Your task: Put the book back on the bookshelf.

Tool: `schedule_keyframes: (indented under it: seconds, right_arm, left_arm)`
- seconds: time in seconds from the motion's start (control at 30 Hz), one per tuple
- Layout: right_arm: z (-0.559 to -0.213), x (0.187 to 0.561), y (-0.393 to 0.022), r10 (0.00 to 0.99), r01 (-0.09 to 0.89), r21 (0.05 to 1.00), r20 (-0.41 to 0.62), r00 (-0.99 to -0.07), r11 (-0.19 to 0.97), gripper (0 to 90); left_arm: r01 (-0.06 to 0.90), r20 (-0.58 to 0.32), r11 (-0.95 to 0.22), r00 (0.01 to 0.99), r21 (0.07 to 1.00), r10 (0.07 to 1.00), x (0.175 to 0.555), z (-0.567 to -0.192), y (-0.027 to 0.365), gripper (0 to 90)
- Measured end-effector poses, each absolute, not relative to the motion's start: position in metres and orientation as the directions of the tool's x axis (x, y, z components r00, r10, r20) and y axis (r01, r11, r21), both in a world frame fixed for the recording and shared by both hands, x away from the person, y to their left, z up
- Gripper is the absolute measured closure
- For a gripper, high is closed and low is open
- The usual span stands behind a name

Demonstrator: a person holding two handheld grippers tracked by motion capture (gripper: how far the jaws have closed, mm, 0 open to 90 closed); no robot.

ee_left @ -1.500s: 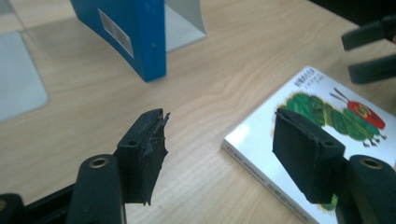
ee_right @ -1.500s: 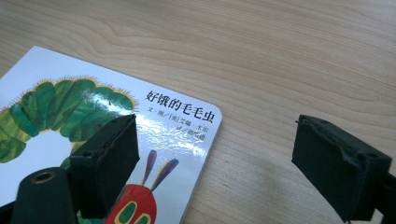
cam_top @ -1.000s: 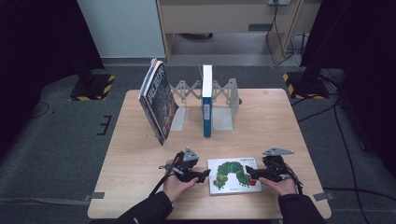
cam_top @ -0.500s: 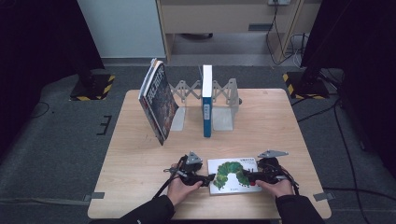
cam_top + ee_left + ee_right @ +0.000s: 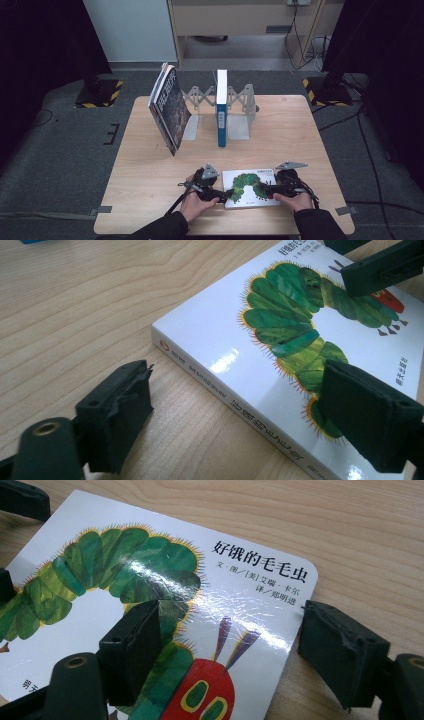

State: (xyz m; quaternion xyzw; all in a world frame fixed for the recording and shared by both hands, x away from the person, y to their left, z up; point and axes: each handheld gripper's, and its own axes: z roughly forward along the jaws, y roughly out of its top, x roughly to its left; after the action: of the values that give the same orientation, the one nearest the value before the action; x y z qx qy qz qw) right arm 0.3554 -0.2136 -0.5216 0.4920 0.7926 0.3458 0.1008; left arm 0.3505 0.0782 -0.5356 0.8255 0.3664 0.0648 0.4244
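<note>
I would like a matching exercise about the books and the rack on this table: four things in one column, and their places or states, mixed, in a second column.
Things:
1. caterpillar book
2. dark-covered book
3. blue-spined book
4. folding rack

Places or states:
A. stands upright in the middle of the rack
B. lies flat at the near edge, between the two grippers
C. leans tilted at the left end of the rack
D. stands at the far side of the table and holds the books

Pairs: 1-B, 2-C, 3-A, 4-D
</note>
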Motion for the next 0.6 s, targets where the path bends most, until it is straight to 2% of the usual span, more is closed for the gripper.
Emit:
schedule_keyframes:
  seconds: [0.1, 0.3, 0.6]
  right_arm:
    - [-0.522, 0.356, -0.214, 0.848, 0.712, 0.647, 0.188, -0.495, 0.272, 24.8]
    - [-0.520, 0.356, -0.216, 0.848, 0.722, 0.647, 0.218, -0.484, 0.245, 25.1]
    - [-0.512, 0.355, -0.224, 0.831, 0.710, 0.682, 0.284, -0.478, 0.175, 26.9]
  left_arm:
    - [0.549, -0.196, -0.382, 0.725, 0.743, 0.661, 0.351, -0.536, 0.077, 6.0]
    - [0.550, -0.197, -0.383, 0.725, 0.742, 0.660, 0.351, -0.536, 0.077, 6.3]
    - [0.559, -0.257, -0.359, 0.742, 0.748, 0.619, 0.349, -0.535, 0.076, 20.4]
